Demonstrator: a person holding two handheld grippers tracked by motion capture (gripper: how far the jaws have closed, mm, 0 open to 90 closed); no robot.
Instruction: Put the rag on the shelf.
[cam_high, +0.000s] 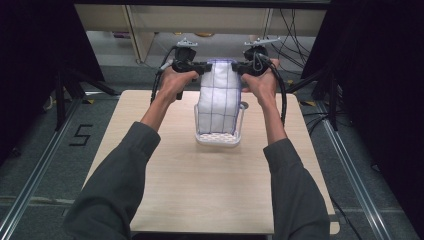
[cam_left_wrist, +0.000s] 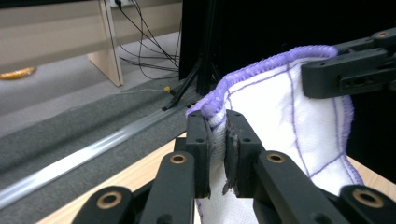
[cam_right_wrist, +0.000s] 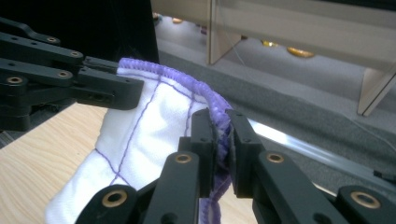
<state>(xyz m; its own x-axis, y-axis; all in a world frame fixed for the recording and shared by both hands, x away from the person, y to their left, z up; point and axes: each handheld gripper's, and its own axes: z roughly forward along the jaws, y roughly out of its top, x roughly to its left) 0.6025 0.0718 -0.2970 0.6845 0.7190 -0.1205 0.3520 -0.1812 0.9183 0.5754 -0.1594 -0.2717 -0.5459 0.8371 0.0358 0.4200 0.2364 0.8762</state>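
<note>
Dark grey sleeves (cam_high: 120, 185) of mine come in nearest the camera, stretched over the light wooden table (cam_high: 180, 190), the biggest thing before me and my landmark for the rest. Above the table's far half hangs the white quilted cloth with purple stitched lines and a purple hem (cam_high: 218, 97), its lower end draped down into the white perforated plastic basket (cam_high: 218, 139) standing near the table's middle. My left gripper (cam_left_wrist: 217, 140) is clenched on one top corner of the cloth, the hem pinched between its black pads; my right gripper (cam_right_wrist: 223, 140) is clamped the same way on the other top corner.

To do this well, I judge that I should keep both corners level and equally taut, so the cloth hangs flat and does not twist or slip from a pad. As I guide it at the basket, its tail should stay inside the walls rather than catch on the rim or drag the light basket across the table.

Beyond the table's far edge lie grey carpet, a metal floor rail (cam_left_wrist: 88, 156), loose black cables (cam_left_wrist: 149, 42) and pale wooden furniture (cam_right_wrist: 289, 28). Nothing there blocks me; black stands flank the table, well apart from my hands.
</note>
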